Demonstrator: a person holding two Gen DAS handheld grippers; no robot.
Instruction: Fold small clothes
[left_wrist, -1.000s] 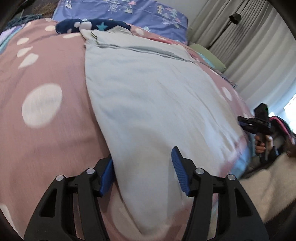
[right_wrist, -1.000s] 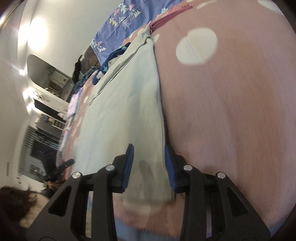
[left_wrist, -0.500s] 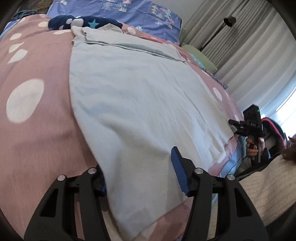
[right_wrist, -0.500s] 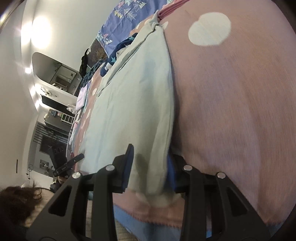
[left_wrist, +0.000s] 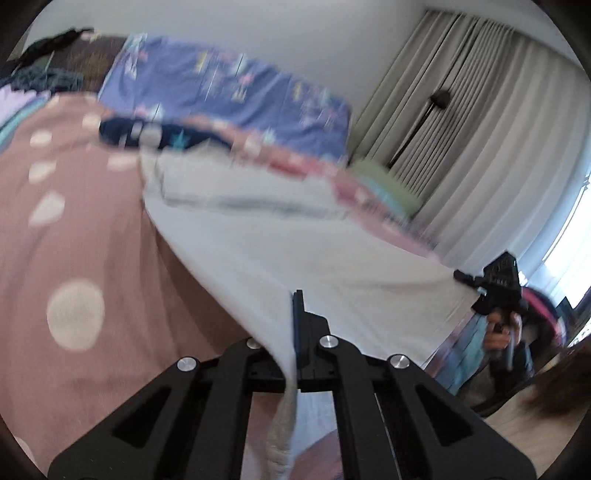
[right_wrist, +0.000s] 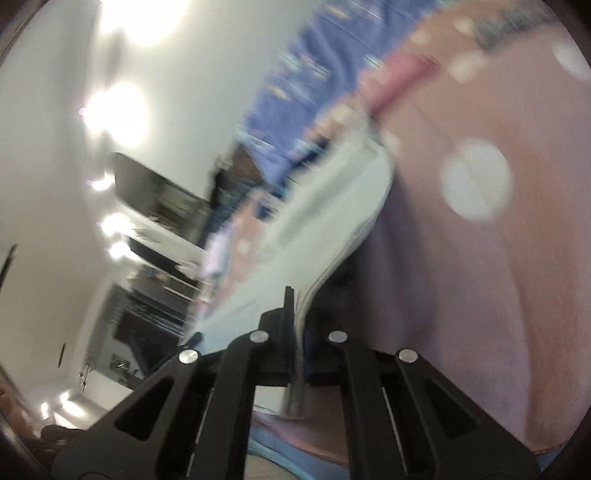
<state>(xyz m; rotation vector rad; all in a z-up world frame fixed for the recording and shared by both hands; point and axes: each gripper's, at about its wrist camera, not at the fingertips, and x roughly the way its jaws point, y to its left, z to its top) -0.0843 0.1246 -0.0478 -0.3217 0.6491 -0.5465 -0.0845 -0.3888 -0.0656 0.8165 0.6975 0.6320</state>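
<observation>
A pale grey-blue garment (left_wrist: 280, 243) lies spread on a pink bedspread with white dots (left_wrist: 66, 236). My left gripper (left_wrist: 293, 317) is shut on the garment's near left corner, and cloth hangs down between its arms. My right gripper (right_wrist: 295, 314) is shut on the garment's near right edge (right_wrist: 332, 229), which rises off the bed. In the left wrist view the right gripper (left_wrist: 496, 284) shows at the right, held in a person's hand (left_wrist: 498, 332). Both views are blurred.
A blue patterned pillow (left_wrist: 229, 92) and a dark navy star-print cloth (left_wrist: 147, 133) lie at the bed's far end. Grey curtains (left_wrist: 480, 129) and a floor lamp (left_wrist: 439, 98) stand to the right. Shelves and furniture (right_wrist: 155, 229) line the room's left side.
Both grippers have gone from open around the garment's near edge to shut on it. Both have risen and lifted that edge off the bed.
</observation>
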